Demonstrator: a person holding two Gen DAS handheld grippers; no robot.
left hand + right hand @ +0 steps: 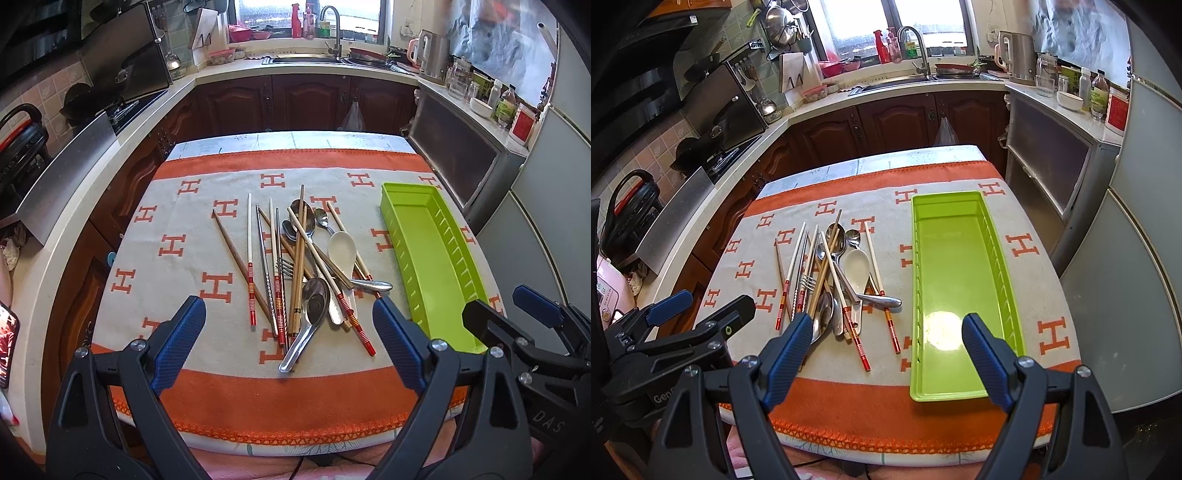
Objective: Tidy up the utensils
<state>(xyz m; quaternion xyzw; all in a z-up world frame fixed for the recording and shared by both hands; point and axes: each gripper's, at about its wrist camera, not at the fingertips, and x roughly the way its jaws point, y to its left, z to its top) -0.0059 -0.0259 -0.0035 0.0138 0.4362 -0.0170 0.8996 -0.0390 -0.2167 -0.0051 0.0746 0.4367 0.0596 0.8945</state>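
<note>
Closest to my left camera, my left gripper (290,332) stands spread wide with nothing between its two blue pads, hovering over the near end of the pile of utensils (299,266) in the centre of the frame. My right gripper (886,341) is spread just as wide and holds nothing; its left pad sits over the near tip of the pile and its right pad over the near end of the green tray (964,206).

One tray, long and narrow, lies alone on the right side of the cloth (207,391), apart from the pile, with nothing in it. The cloth is orange and grey with H marks.

In the pile I count one white ceramic spoon (341,249), one fork (285,266) with only its tines showing, and about four metal spoons, the largest a soup spoon (314,304) lying nearest me. Chopsticks (250,258) cross through everything: roughly ten, some plain wood, some pale with red banded ends, at least one metal. They overlap too much for an exact count.
</note>
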